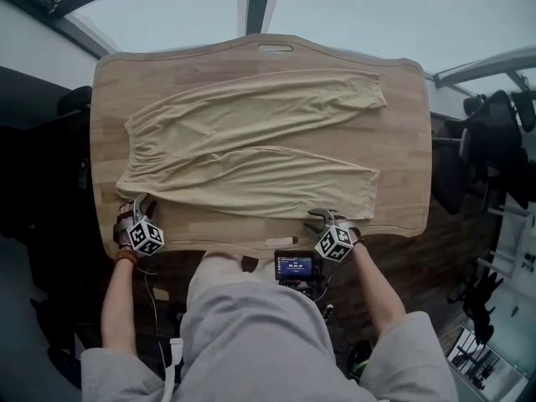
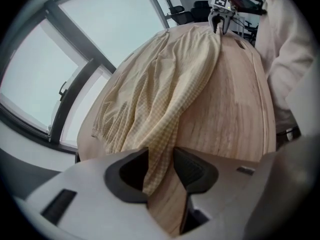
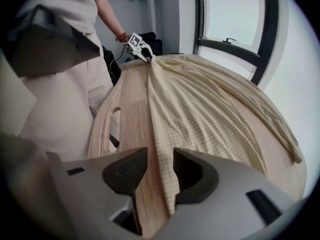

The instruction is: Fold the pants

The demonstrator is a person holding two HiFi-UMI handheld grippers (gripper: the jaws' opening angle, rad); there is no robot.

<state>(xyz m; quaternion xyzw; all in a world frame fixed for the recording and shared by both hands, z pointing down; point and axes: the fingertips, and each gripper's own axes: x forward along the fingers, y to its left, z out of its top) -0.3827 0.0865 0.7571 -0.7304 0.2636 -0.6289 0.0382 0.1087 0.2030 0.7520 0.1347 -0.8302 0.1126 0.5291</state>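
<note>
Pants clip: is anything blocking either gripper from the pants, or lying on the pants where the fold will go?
Nothing visible does. The left gripper has its open jaws astride the waist corner of the pants, and the right gripper has its open jaws astride the near leg's edge. Only the pants lie on the table.

We see pale wooden worktop (image 1: 406, 124) beside big dark-framed windows (image 2: 110, 19), daylight bright. We note black office chairs (image 1: 494, 141) at right, dark floor (image 1: 410, 275).
</note>
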